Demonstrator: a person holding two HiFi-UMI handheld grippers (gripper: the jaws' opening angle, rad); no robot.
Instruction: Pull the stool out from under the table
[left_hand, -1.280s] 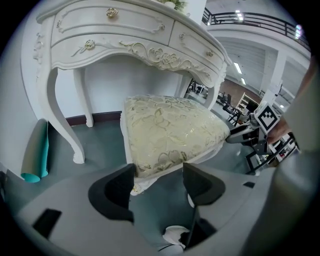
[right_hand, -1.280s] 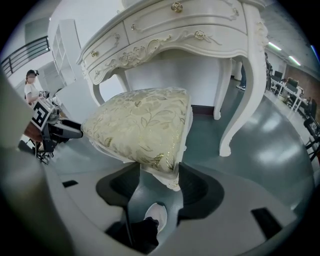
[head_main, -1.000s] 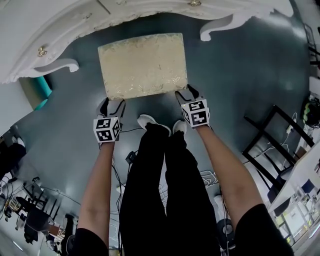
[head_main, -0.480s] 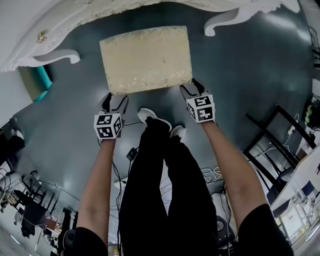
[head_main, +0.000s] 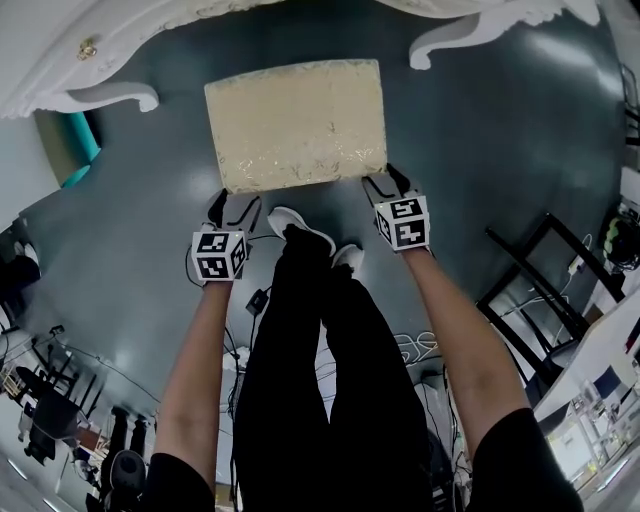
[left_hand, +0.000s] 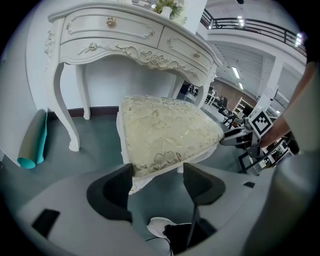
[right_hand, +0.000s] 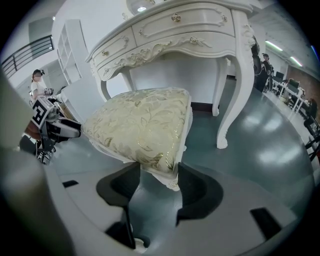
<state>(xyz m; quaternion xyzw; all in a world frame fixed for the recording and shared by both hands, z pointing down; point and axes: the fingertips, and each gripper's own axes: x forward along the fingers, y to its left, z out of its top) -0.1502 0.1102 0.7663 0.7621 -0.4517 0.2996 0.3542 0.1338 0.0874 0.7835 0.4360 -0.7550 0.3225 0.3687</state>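
**Stool stands clear of the bench, a gripper at each near corner**

The white-framed stool (head_main: 295, 125) with its cream and gold brocade seat stands on the dark grey floor (head_main: 130, 250), out in front of the white carved bench (left_hand: 115, 37) with the gold-knobbed drawers. From above, a strip of floor shows between the stool's far edge and the bench's front. The seat lies forward of the bench's two curved front legs.

The person stands at the stool's near side, with a white shoe (head_main: 300, 228) just short of the seat's near edge. An arm reaches down to each near corner.

The right gripper (head_main: 385, 183) is on the near right corner. Its jaws are spread wide, and the padded corner sits down between them, filling the gap from one jaw to the other, so they clasp the stool.

The left gripper (head_main: 232, 203) is at the near left corner. Its jaws also stand wide. The seat's corner reaches only to their tips and lies against the left-hand jaw, with floor showing lower in the gap. I cannot tell whether they are pinching it.

A teal rolled mat (left_hand: 32, 142) lies against the wall beside the bench's left leg. A black chair frame (head_main: 540, 290) stands well off to the person's right.
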